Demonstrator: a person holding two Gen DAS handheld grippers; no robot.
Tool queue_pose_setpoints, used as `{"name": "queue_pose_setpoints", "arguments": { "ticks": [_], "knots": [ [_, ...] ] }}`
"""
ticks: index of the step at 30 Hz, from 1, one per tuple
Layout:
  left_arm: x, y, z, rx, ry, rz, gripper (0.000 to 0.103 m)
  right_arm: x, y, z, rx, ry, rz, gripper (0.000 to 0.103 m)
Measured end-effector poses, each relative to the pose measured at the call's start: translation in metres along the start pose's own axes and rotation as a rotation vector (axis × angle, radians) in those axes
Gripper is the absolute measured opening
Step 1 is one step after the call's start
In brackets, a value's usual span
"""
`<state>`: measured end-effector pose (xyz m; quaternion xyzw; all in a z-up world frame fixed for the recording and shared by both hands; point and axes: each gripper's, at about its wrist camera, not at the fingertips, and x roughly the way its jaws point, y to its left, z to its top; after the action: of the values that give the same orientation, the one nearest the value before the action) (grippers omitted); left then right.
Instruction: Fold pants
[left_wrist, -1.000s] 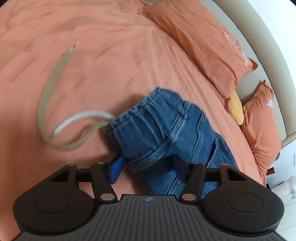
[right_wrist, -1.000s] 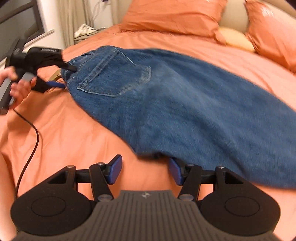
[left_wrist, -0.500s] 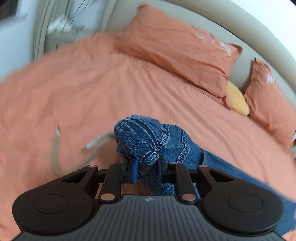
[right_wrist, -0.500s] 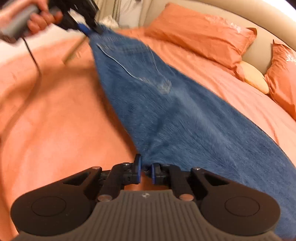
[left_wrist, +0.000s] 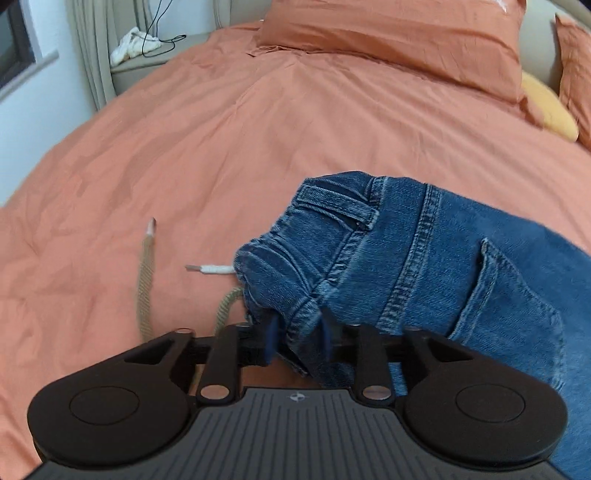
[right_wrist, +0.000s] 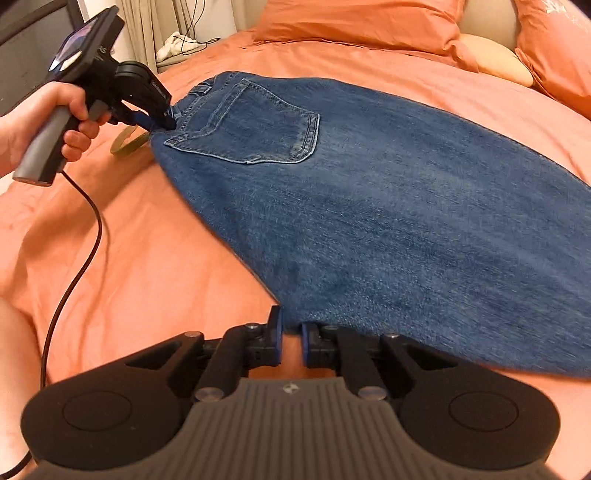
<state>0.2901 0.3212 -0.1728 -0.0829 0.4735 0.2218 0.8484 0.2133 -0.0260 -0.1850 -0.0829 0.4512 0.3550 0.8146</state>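
Blue jeans (right_wrist: 369, 206) lie spread on the orange bed (right_wrist: 147, 258), back pocket up. In the left wrist view the bunched waistband (left_wrist: 306, 258) sits between the fingertips of my left gripper (left_wrist: 297, 332). Its jaws are opening and stand apart from the denim. The right wrist view shows a hand (right_wrist: 44, 110) holding that left gripper (right_wrist: 160, 123) at the waistband. My right gripper (right_wrist: 290, 321) pinches the near edge of the jeans in a narrow gap, its jaws just starting to open. A beige drawstring (left_wrist: 146, 280) trails left of the waist.
Orange pillows (left_wrist: 406, 40) and a yellow cushion (left_wrist: 550, 110) line the headboard. A beige bedside ledge (left_wrist: 147, 70) with a white cloth (left_wrist: 135, 40) and cords stands at the far left by a curtain. A black cable (right_wrist: 85, 240) hangs from the left gripper's handle across the sheet.
Both grippers closed on the jeans and swung them up, then laid them flat. The left jaws have since spread apart at the waistband. The right jaws stay narrow on the edge.
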Motion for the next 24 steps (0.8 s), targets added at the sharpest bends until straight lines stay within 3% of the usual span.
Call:
{"name": "queue_pose_setpoints", "arguments": {
  "ticks": [2,3,5,8,15,20,24],
  "knots": [
    [-0.014,-0.001,0.003,0.047,-0.037,0.063,0.067,-0.014,-0.005,-0.001,0.014,-0.002,-0.014,0.011],
    [-0.025,-0.003,0.003,0.071,-0.066,0.089,0.068,-0.023,-0.007,-0.004,0.024,-0.014,-0.022,0.014],
    [-0.048,-0.002,0.003,0.101,-0.113,0.100,0.068,-0.047,-0.018,-0.010,0.050,-0.043,-0.044,0.030],
    [-0.091,-0.007,0.002,0.092,-0.152,0.026,0.068,-0.082,-0.039,-0.010,0.085,-0.084,-0.099,0.034],
    [-0.179,-0.056,-0.008,0.149,-0.179,-0.251,0.068,-0.194,-0.121,-0.021,0.302,-0.136,-0.274,0.034],
    [-0.204,-0.103,-0.024,0.259,-0.193,-0.260,0.067,-0.274,-0.202,-0.029,0.512,-0.208,-0.351,0.036],
    [-0.215,-0.135,-0.028,0.301,-0.178,-0.243,0.067,-0.325,-0.259,-0.041,0.637,-0.305,-0.395,0.045]
  ]
}}
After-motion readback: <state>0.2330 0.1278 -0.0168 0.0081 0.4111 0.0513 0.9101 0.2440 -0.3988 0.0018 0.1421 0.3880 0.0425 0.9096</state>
